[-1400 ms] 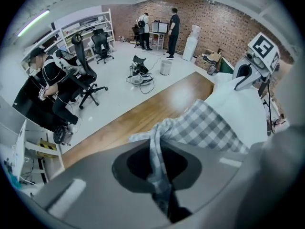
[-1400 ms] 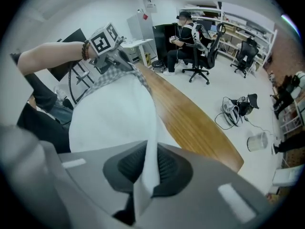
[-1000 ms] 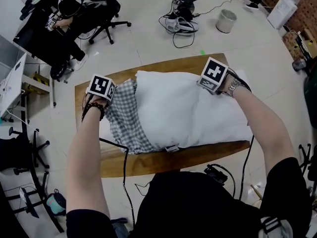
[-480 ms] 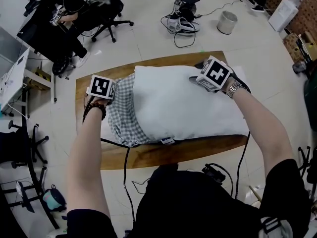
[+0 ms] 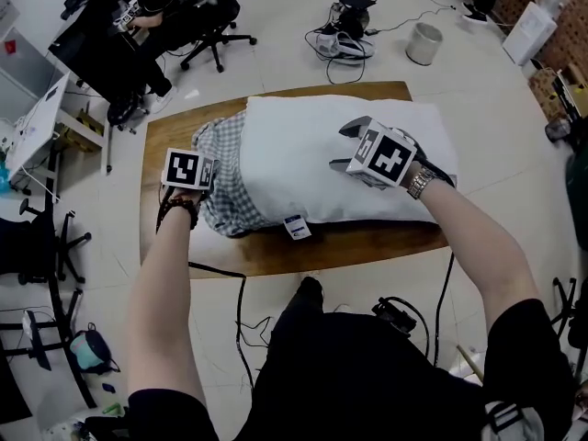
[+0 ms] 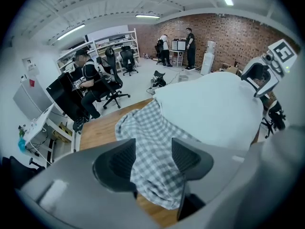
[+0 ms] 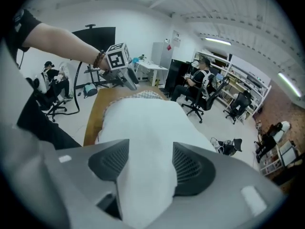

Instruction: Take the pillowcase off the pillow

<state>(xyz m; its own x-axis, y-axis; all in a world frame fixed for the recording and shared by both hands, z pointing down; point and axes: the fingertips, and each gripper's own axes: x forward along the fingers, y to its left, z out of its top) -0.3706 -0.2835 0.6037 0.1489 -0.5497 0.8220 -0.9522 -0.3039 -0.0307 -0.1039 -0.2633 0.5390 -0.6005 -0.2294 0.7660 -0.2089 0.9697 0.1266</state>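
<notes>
Near edge: bare wood of the desk, with a small label hanging from the near seam of the pillow. The pillow lies lengthwise across the desk, white, plump and mostly uncovered. The pillowcase, grey-and-white checked, thin and limp, is bunched in wrinkles at the pillow's left end and appears to cover only that end.

Left tool: poised over the bunched pillowcase, jaws apart and just opened wider. Checked cloth shows between the pads, but they do not press on it.

Right tool: over the middle of the pillow, jaws likewise apart and just opened. White pillow shows between them, unpinched.

The placing suggests a division of work: one tool at the cloth to draw it off leftward, the other on the pillow to hold it back. With neither gripping, both are probably between holds. The task is judged well advanced, with the last end yet to be freed.

Beyond the desk: pale floor with an office chair, a tangle of cables and a bin
</notes>
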